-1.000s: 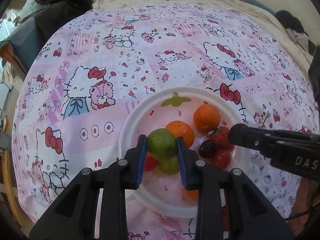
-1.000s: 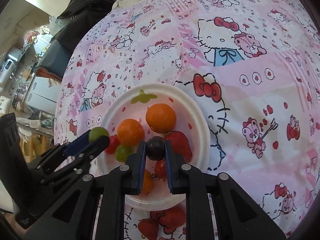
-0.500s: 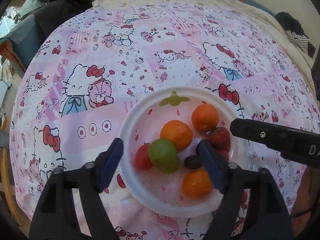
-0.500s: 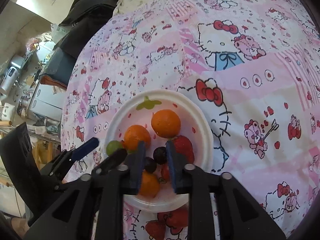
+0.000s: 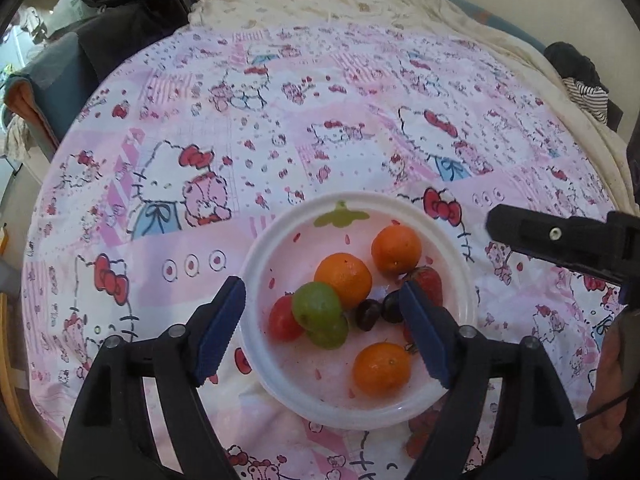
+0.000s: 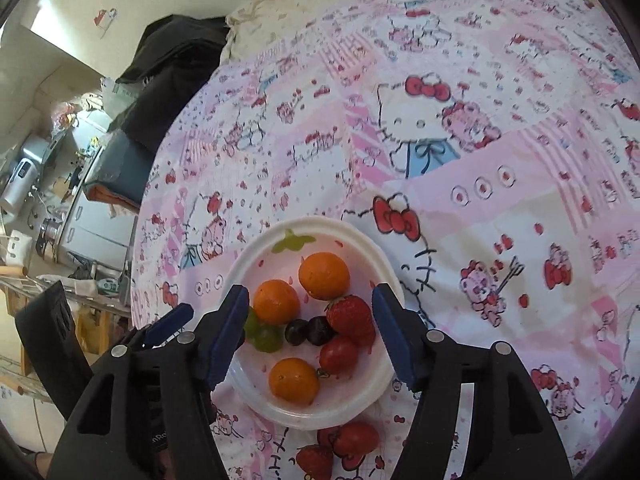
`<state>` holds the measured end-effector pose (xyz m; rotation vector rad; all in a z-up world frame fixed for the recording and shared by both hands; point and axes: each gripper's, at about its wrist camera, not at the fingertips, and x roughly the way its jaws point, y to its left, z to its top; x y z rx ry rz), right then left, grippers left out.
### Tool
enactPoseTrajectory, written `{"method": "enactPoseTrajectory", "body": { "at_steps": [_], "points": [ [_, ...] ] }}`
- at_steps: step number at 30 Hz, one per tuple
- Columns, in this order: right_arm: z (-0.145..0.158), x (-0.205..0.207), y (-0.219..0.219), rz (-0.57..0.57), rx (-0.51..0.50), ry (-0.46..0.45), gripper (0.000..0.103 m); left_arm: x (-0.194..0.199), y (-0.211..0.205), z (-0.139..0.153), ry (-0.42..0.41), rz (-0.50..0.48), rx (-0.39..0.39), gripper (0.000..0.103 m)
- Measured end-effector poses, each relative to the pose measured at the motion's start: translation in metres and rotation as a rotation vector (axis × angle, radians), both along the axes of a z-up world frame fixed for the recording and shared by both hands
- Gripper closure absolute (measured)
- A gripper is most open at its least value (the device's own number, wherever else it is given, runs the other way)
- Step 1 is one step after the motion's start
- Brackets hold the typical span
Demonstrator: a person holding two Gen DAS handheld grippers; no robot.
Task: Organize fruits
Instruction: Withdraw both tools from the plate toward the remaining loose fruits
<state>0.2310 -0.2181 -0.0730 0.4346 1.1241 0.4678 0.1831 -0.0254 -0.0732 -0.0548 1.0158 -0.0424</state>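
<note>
A white plate (image 5: pixel 360 198) on the pink cartoon cloth holds three oranges (image 5: pixel 343 280), two green fruits (image 5: pixel 316 306), two dark grapes (image 5: pixel 368 314), a strawberry (image 5: pixel 426 280) and a red tomato (image 5: pixel 282 322). My left gripper (image 5: pixel 322 312) hovers open above the plate's near half, its blue pads wide of the green fruits and touching nothing. My right gripper (image 6: pixel 312 304) hangs over the same plate (image 6: pixel 320 222). Its jaws are opening, and the dark grapes (image 6: pixel 297 332) lie loose on the plate below them.
Two more strawberries (image 6: pixel 344 448) lie on the cloth just nearer than the plate. Dark clothing (image 5: pixel 132 4) is piled at the far left edge of the bed, with a striped garment (image 5: pixel 592 96) at the far right. Shelves and appliances (image 6: pixel 60 208) stand beyond the left edge.
The left gripper let go of the green fruit, which now rests on the plate, and spread wide. The right gripper released a dark grape onto the plate, opened and rose slightly.
</note>
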Motion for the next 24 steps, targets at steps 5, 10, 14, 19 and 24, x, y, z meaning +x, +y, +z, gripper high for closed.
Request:
{"method": "enactPoseTrajectory", "body": {
  "at_steps": [5,10,14,19,24],
  "points": [
    [0.015,-0.013,-0.016,-0.042,0.019,-0.014,0.035,-0.011,0.002,0.013,-0.023,0.016,0.009,0.026],
    [0.028,-0.028,-0.026,-0.052,0.013,-0.029,0.035,-0.026,0.006,0.025,-0.031,0.014,0.005,0.026],
    [0.037,-0.045,-0.031,-0.046,-0.027,-0.057,0.035,-0.036,0.009,0.036,-0.06,0.009,0.004,0.026],
    [0.044,-0.069,-0.036,-0.047,-0.077,-0.083,0.035,-0.053,0.006,0.04,-0.082,-0.01,0.041,0.026],
    [0.047,-0.092,-0.041,-0.064,-0.086,-0.098,0.028,-0.07,0.01,0.047,-0.091,0.01,0.012,0.026]
  ]
}}
